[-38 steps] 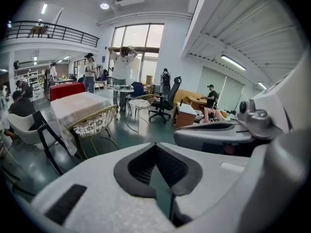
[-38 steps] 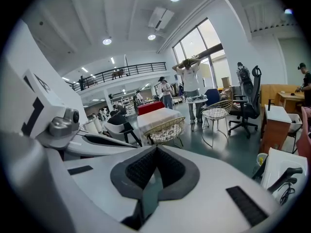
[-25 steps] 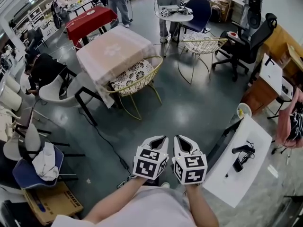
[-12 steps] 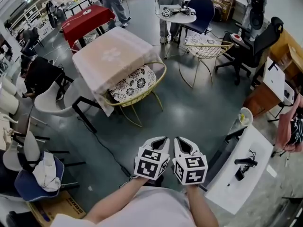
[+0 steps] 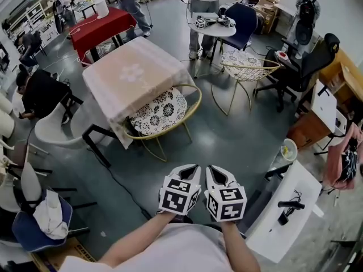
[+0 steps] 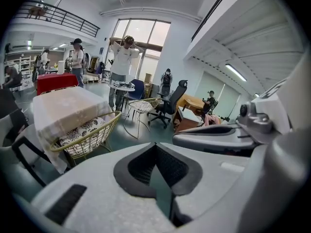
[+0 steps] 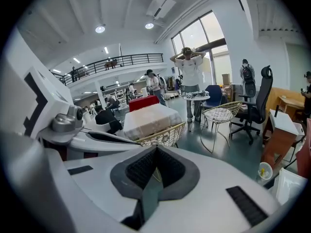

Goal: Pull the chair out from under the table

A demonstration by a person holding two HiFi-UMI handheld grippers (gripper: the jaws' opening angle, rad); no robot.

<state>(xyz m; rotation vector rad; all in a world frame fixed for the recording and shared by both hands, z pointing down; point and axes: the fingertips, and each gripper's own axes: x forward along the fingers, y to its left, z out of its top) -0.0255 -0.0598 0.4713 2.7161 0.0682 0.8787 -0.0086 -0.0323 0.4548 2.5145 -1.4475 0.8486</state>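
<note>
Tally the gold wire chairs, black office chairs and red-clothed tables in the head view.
Gold wire chairs: 2
Black office chairs: 1
Red-clothed tables: 1
Total: 4

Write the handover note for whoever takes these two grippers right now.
Left gripper: shut, empty, held close to the body.
Right gripper: shut, empty, right beside it.
Gold wire chair with the patterned cushion: tucked partly under the cloth-covered table, across open floor from both grippers.
Done: nothing on the chair yet.
Left: close in, open the jaws, grip the chair's rim, pull it clear of the table.
</note>
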